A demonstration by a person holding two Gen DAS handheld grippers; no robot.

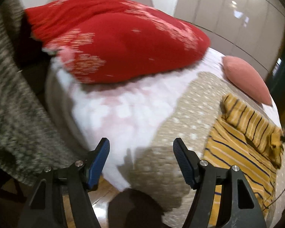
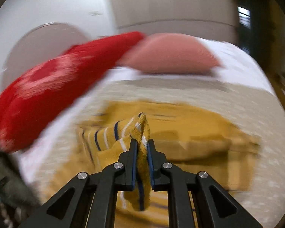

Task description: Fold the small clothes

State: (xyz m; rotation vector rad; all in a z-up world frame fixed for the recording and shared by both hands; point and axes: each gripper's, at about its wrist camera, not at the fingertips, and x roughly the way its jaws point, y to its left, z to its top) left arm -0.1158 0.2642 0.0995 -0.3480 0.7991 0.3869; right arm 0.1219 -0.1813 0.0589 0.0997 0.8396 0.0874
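A small mustard-yellow garment with dark and white stripes lies on the beige dotted bed cover, at the right of the left wrist view. One edge of it is lifted and folded over. My left gripper is open and empty, above the bed's near corner, well left of the garment. My right gripper is shut on a bunched striped edge of the garment and holds it up above the rest of the cloth. The right wrist view is motion-blurred.
A large red pillow with white pattern lies at the head of the bed, and a pink cushion beside it. A white sheet covers the left part. A grey knitted throw hangs at the left. White wardrobe doors stand behind.
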